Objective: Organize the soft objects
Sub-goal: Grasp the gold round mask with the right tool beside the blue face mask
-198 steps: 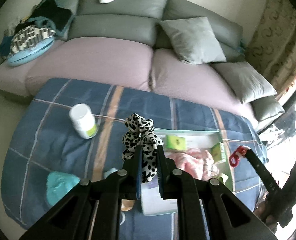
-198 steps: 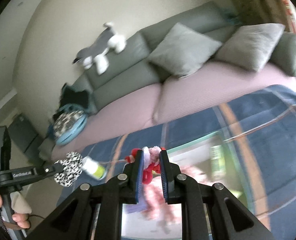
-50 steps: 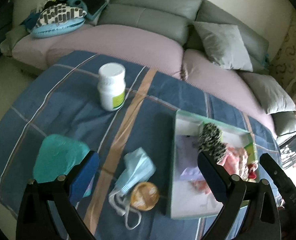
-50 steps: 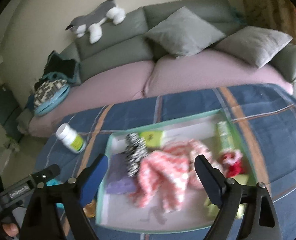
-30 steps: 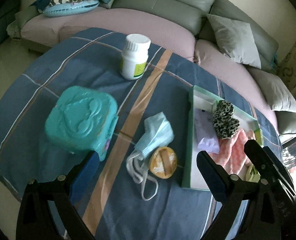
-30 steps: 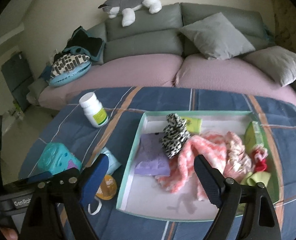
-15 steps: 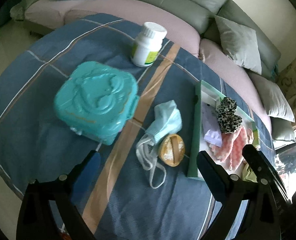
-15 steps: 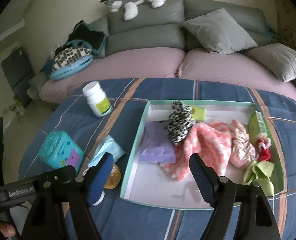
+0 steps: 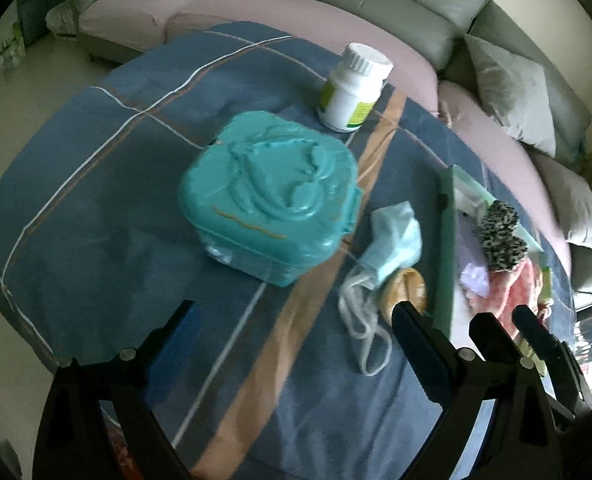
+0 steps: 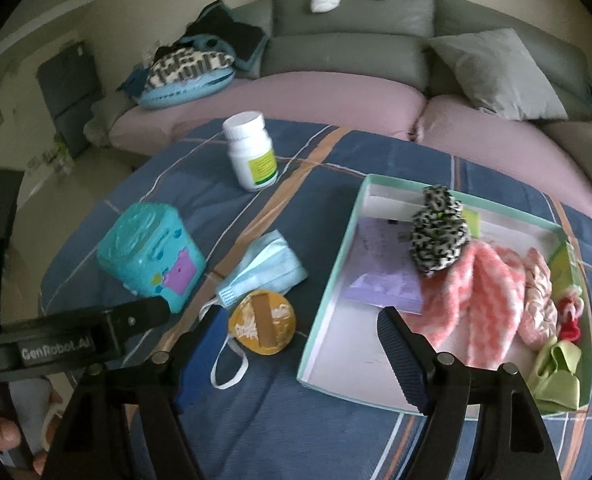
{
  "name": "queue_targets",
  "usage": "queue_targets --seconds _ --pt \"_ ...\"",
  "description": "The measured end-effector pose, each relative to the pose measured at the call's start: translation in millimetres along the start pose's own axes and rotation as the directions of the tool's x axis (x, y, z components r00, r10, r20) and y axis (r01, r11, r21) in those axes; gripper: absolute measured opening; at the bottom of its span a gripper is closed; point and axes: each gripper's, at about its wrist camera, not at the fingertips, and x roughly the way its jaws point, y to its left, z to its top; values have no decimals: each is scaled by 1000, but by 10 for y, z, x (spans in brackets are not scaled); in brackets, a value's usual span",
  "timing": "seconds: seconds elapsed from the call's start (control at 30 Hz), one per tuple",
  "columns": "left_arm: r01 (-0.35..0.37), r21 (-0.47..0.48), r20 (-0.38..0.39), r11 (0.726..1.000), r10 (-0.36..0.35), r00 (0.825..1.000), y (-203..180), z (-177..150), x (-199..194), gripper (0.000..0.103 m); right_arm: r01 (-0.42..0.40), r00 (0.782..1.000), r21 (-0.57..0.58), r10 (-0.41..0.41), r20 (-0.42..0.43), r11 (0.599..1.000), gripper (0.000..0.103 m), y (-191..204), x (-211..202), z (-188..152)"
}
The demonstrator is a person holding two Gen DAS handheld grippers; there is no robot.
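Observation:
A mint-rimmed white tray point(image 10: 331, 276) on the blue plaid cloth holds a leopard-print scrunchie point(image 10: 437, 236), a pink knitted cloth point(image 10: 475, 292), a pink scrunchie point(image 10: 537, 300), a red scrunchie point(image 10: 569, 320), a green bow point(image 10: 555, 372) and a purple paper point(image 10: 383, 268). A light blue face mask point(image 10: 266, 270) lies on the cloth left of the tray; it also shows in the left wrist view point(image 9: 395, 240). My left gripper point(image 9: 292, 336) is open and empty above the cloth. My right gripper point(image 10: 296, 344) is open and empty above the tray's near left corner.
A teal plastic box point(image 9: 272, 196) sits mid-table, a white pill bottle point(image 10: 252, 152) behind it, a round yellow tin point(image 10: 262, 322) beside the mask. A pink-and-grey sofa point(image 10: 315, 96) with grey cushions and a plush dog stands behind the table.
Both grippers, shut on the leopard and red scrunchies 6.6 s ago, are open and empty; both scrunchies lie in the tray. In the last second both views shifted left toward the teal box.

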Motion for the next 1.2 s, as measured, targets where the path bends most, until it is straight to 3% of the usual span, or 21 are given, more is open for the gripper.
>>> queue_targets --seconds 0.8,1.2 --pt "-67 39 -39 997 69 997 234 96 193 96 -20 990 -113 4 -143 993 75 288 519 22" --pt "-60 57 -56 997 63 996 311 120 232 96 -10 992 -152 -10 -129 988 74 351 594 81"
